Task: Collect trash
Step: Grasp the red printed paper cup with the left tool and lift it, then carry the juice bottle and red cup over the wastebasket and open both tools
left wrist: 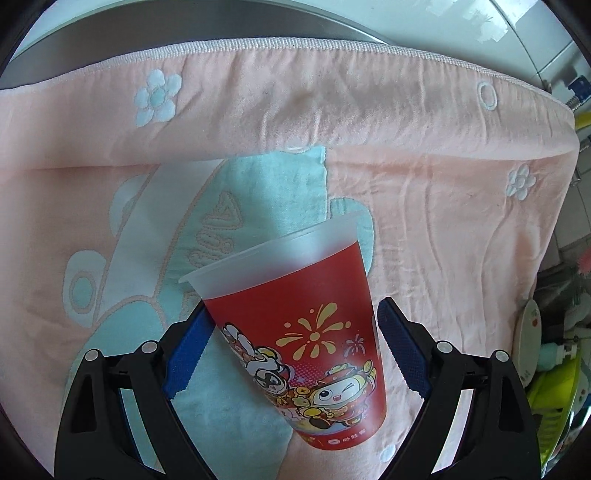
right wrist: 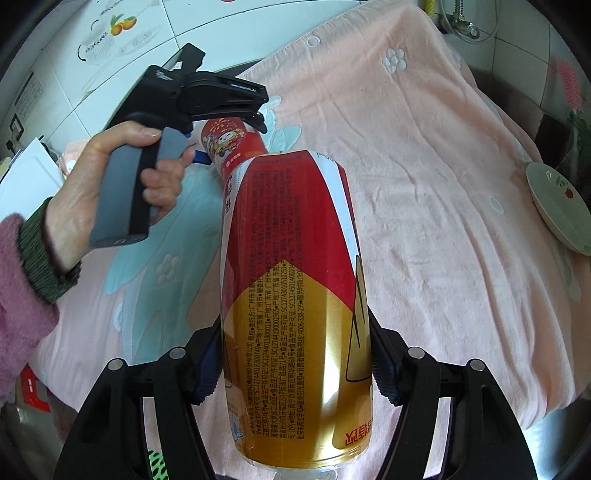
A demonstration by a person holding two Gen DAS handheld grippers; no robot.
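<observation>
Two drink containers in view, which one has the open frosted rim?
The red cartoon-print plastic cup between the left gripper fingers; the right gripper clamps a red-gold can.

I take the pink towel [left wrist: 424, 206] as my landmark; it is spread flat, patterned with pale blue flowers and a large blue cartoon figure; beyond its far hem I see a grey metal surface [left wrist: 184, 40] and white wall tiles [right wrist: 229, 26], some with a fruit decal [right wrist: 123, 24]; off its right edge a white plate [right wrist: 557, 206] leans, with a metal pipe fitting [right wrist: 460, 20] at the far right corner; daylight is soft and even.
</observation>
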